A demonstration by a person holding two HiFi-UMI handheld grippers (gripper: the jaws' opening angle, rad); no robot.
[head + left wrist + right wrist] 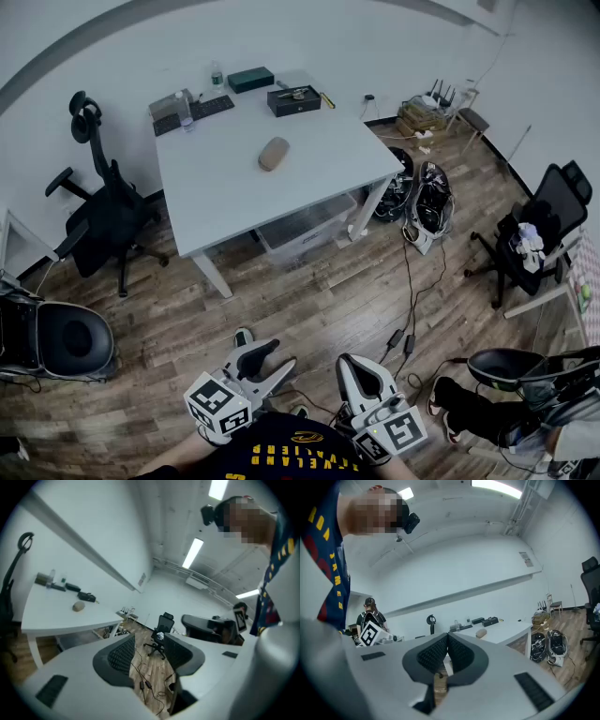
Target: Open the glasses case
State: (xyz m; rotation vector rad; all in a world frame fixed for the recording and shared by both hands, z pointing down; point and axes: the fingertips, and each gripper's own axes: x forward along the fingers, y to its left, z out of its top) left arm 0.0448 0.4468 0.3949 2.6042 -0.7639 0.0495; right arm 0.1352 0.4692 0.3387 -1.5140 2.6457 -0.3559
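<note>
The glasses case (273, 153) is a tan oval pouch lying shut near the middle of the white table (328, 159), far across the room from me. It shows small in the left gripper view (78, 606) and in the right gripper view (481, 633). Both grippers are held low by my body, well away from the table. My left gripper (261, 361) (146, 653) stands open with only floor between its jaws. My right gripper (367, 377) (447, 651) is shut with nothing in it.
At the table's far edge sit a black open box (293, 100), a dark green case (250, 80), a keyboard (192, 113) and a bottle (185, 110). A bin (305, 230) sits under the table. Office chairs (103, 211) (544, 220) flank it; bags (422, 197) and cables (408, 281) lie on the wood floor.
</note>
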